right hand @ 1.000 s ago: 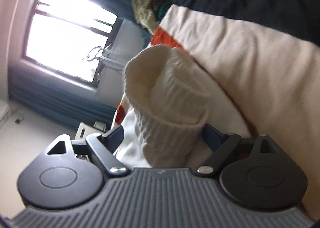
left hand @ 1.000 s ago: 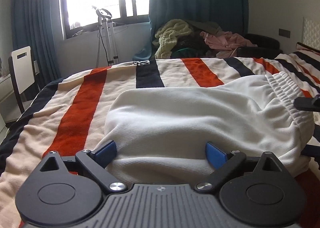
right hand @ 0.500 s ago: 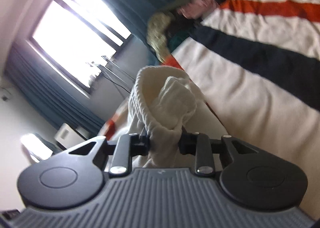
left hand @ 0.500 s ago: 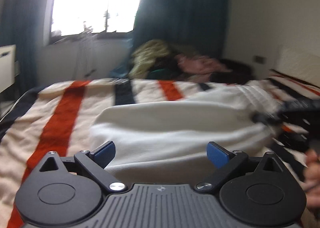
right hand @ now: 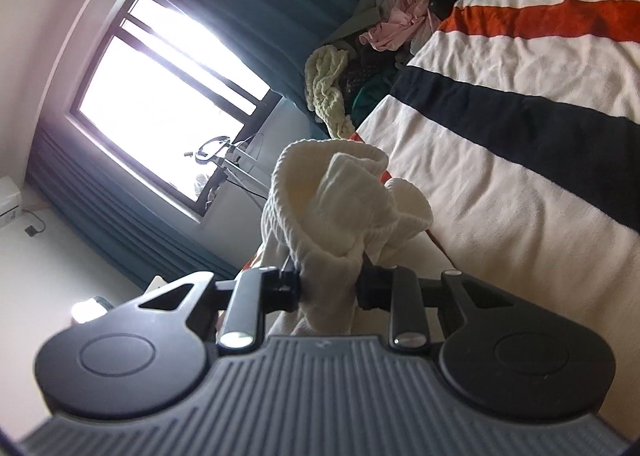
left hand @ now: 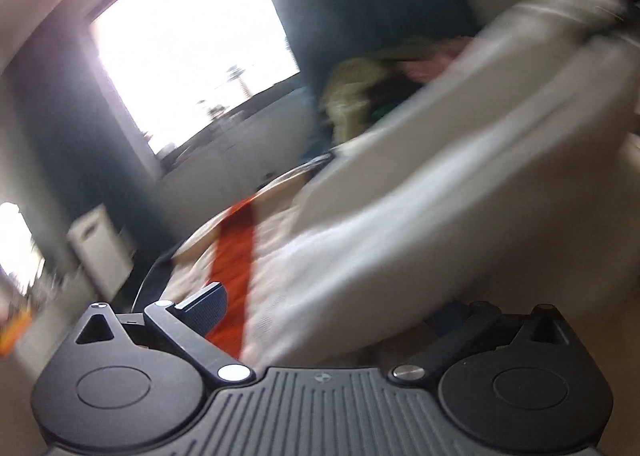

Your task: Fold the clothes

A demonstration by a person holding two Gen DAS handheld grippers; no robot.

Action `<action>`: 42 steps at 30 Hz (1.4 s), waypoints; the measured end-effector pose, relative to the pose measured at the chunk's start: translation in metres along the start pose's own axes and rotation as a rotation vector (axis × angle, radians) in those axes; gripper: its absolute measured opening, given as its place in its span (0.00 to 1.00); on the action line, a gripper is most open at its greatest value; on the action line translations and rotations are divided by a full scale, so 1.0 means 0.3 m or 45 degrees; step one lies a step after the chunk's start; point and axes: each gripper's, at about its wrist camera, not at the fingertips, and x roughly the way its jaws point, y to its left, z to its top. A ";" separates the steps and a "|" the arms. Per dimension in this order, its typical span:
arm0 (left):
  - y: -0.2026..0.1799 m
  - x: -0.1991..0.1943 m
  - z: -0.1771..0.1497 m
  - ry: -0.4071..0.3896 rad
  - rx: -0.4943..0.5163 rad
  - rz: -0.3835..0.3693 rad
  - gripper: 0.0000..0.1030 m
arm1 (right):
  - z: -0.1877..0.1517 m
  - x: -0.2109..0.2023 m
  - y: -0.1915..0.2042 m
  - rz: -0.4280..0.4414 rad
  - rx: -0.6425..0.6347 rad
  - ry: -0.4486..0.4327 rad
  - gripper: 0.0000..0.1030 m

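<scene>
right fingers (right hand: pixel 328 288) pinch the ribbed waistband of soft, light white shorts (right hand: pixel 340 211); left fingers (left hand: pixel 324 316) spread, grip that hem.

Pretty blurry shot, the whole room is tilted. The left gripper (left hand: pixel 320 308) has its jaws spread wide, blue left pad (left hand: pixel 202 306) clear, the right one hidden under the white garment (left hand: pixel 420 215). The garment stretches from between the fingers up to the top right. Behind the garment: striped bedspread (left hand: pixel 234 256), a clothes pile (left hand: pixel 360 91), and a bright window (left hand: pixel 192 55) further left.
</scene>
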 end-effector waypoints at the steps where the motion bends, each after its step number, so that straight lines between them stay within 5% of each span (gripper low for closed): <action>1: 0.033 0.011 -0.003 0.026 -0.072 0.003 1.00 | 0.000 0.000 -0.005 -0.012 0.006 0.003 0.28; 4: 0.119 0.029 -0.017 0.101 -0.295 -0.029 1.00 | -0.009 0.004 -0.018 -0.043 0.003 0.022 0.28; 12: 0.192 0.035 -0.045 0.182 -0.468 -0.060 1.00 | -0.047 0.023 -0.099 -0.199 0.063 0.122 0.36; 17: 0.241 0.065 -0.083 0.276 -0.614 -0.086 1.00 | -0.074 0.031 -0.148 -0.290 0.117 0.164 0.67; 19: 0.260 0.077 -0.098 0.314 -0.672 -0.096 1.00 | -0.082 0.038 -0.162 -0.297 0.138 0.177 0.71; 29: 0.355 0.127 -0.172 0.477 -0.944 -0.144 1.00 | -0.111 0.081 -0.179 -0.237 0.184 0.272 0.73; 39: 0.366 0.126 -0.171 0.500 -0.969 -0.155 1.00 | -0.138 0.131 -0.115 -0.230 0.033 0.350 0.86; 42: 0.374 0.123 -0.162 0.515 -0.990 -0.186 1.00 | -0.148 0.133 -0.077 -0.272 -0.108 0.365 0.73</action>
